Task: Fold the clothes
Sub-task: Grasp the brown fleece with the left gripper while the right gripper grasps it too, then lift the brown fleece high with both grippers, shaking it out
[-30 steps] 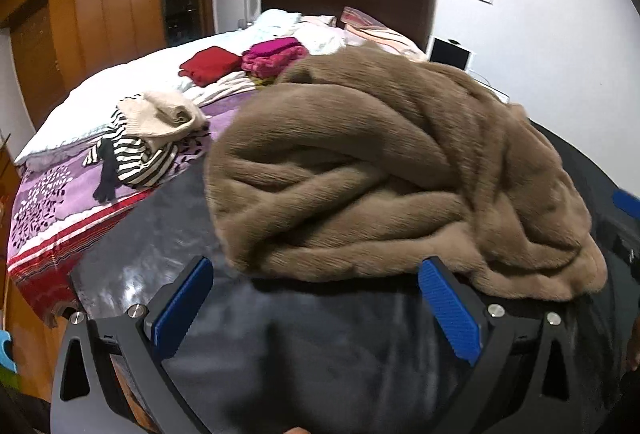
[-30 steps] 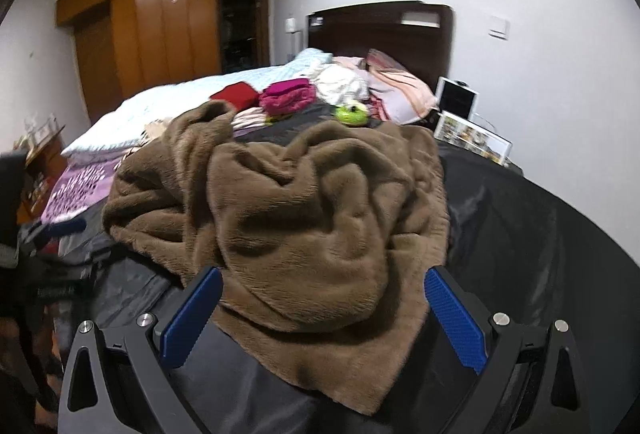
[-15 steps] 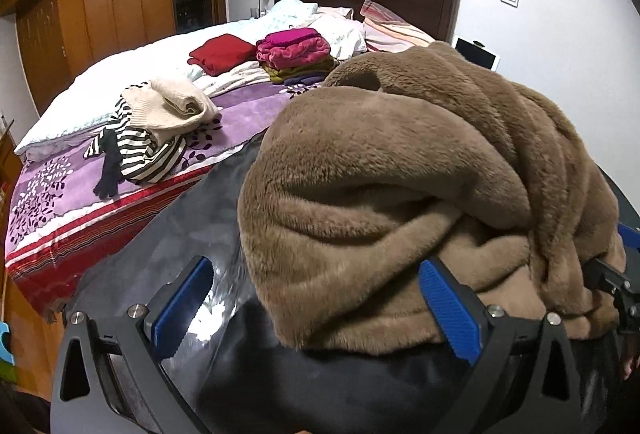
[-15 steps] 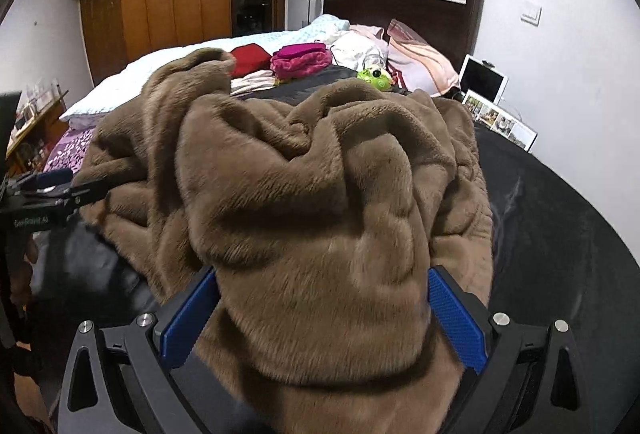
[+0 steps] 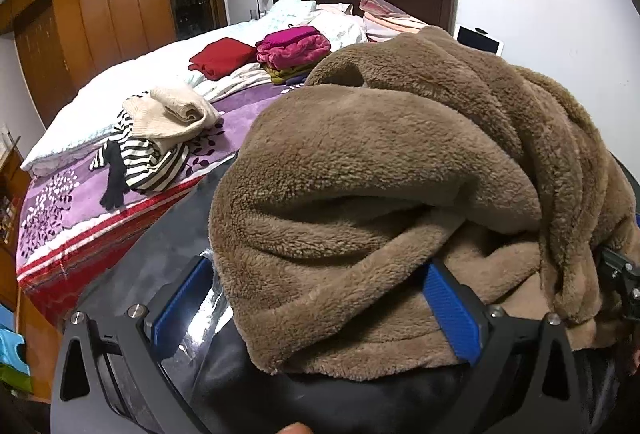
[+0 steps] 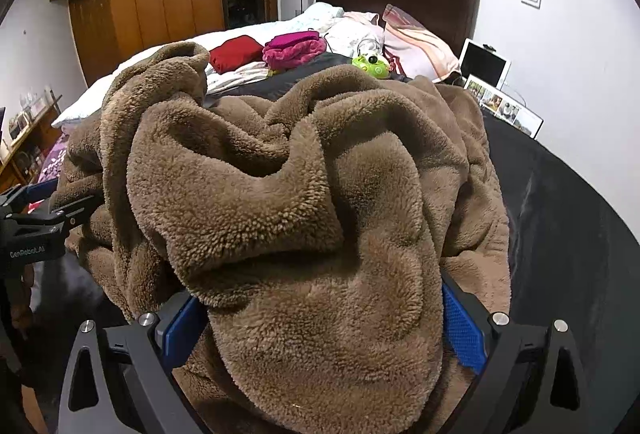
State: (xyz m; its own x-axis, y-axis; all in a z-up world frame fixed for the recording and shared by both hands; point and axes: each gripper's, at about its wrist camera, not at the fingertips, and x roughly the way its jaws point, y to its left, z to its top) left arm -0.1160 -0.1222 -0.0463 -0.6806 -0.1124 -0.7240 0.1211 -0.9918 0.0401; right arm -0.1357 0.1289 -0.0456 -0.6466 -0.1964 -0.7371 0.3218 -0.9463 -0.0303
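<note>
Bunching in a rumpled mound on a dark sheet (image 5: 152, 266) spread over one side of a bed (image 5: 80, 122), a brown fleece garment (image 5: 380, 170) fills the space between the wide-spread jaws of the left gripper (image 5: 316, 308), its blue pads showing on either side of the pile with no sign of a pinch. From the other side, the right gripper (image 6: 324, 326) sits likewise with jaws set wide, the fleece heaped between and over them, one pad half buried in the nap. Neither tool appears to have closed on the cloth. The garment shows no clean fold or flat edge, so the work on it looks barely started: it would need spreading out before any fold could be made. Farther up the bed, a red stack (image 5: 222, 56) and a pink stack (image 5: 294, 46) lie folded, while a cream and striped heap (image 5: 160, 138) sits loose, apparently waiting its turn.
</note>
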